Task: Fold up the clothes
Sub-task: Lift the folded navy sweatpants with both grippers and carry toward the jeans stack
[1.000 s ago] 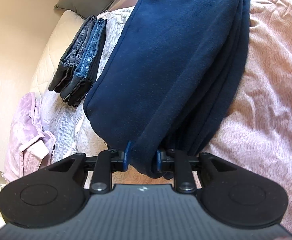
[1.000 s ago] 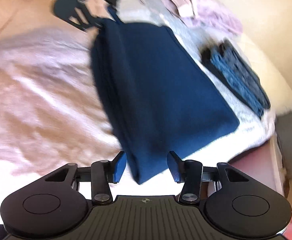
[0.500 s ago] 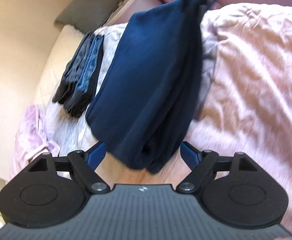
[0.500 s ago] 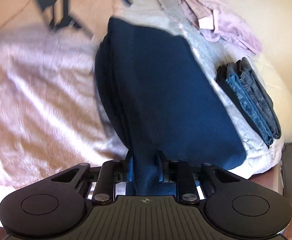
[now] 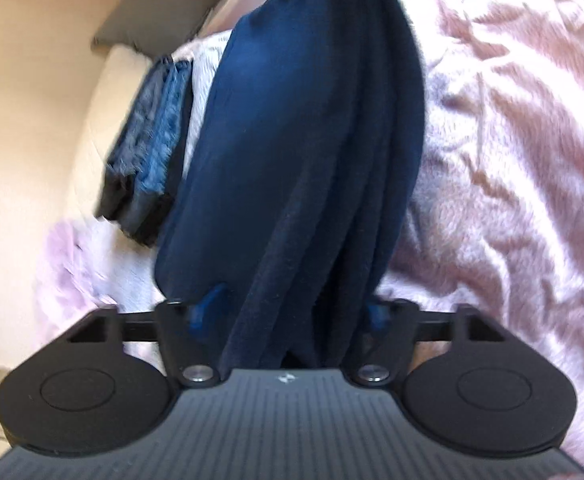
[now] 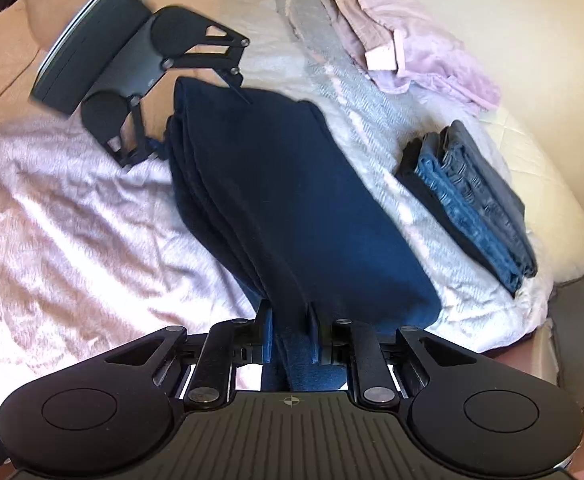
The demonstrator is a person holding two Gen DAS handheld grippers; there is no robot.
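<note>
Jaws of the right gripper (image 6: 290, 330) pinch one end of the folded navy garment (image 6: 292, 200), having just closed further onto it, while the jaws of the left gripper (image 5: 290, 312) have just been narrowing around the bunched layers of the other end; whether they press yet is not clear. The garment spans between the two, lifted at its ends above the pink bedspread (image 6: 72, 220) and sagging along its stacked edges. It looks soft, thick and fairly heavy for cloth, so the layers will likely slide apart unless every one is caught deep at each end. Beyond it lie folded jeans (image 6: 475, 204) on a grey blanket (image 6: 371, 120) and a crumpled lilac shirt (image 6: 419, 48).
</note>
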